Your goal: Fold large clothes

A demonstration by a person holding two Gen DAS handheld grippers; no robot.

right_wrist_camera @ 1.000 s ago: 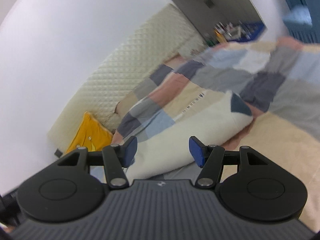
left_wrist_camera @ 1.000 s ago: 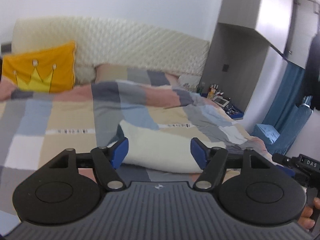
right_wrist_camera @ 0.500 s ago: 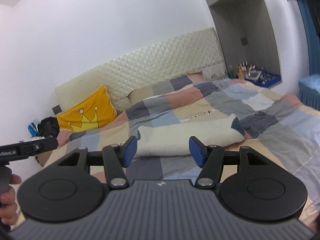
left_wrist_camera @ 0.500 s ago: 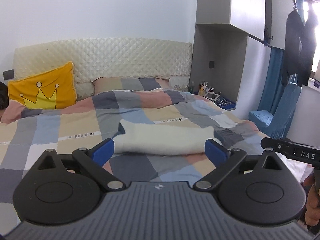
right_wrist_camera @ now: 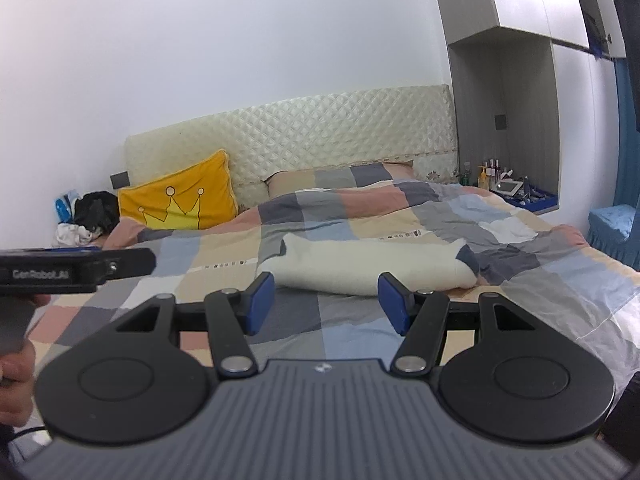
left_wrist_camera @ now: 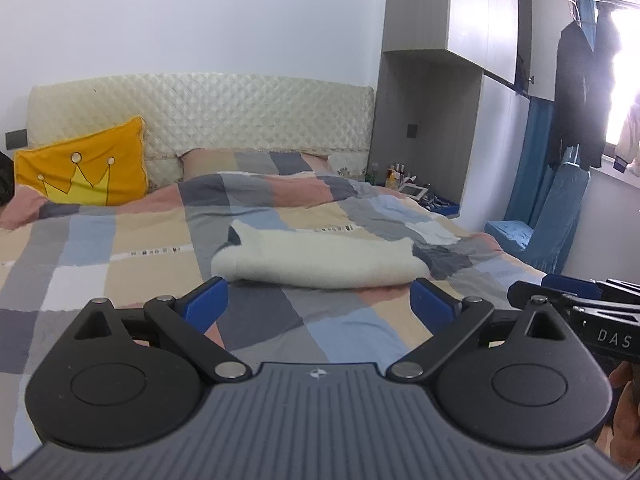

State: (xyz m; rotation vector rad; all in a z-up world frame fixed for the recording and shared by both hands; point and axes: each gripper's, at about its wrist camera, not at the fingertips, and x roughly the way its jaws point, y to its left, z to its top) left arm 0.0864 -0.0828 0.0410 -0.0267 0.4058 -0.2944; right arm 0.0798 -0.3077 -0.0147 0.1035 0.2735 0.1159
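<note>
Cloth, cream and folded into a long bundle (left_wrist_camera: 320, 264), lies across the middle of the bed (left_wrist_camera: 120, 248), well beyond both tools. The left gripper (left_wrist_camera: 320, 308) has its blue fingers (left_wrist_camera: 204, 308) spread wide after opening, nothing between them. The right gripper (right_wrist_camera: 326, 304) holds its fingers (right_wrist_camera: 260, 306) partly apart, also empty, the bundle ahead of them untouched.

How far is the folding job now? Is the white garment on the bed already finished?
Done, it seems: the cream-white knitted garment lies as a compact folded bundle on the patchwork checked duvet. In hand: nothing; the left gripper and the right gripper are both open and empty, clear of it. Left: no other unfolded garment shows on the bed, so perhaps only tidying.
</note>
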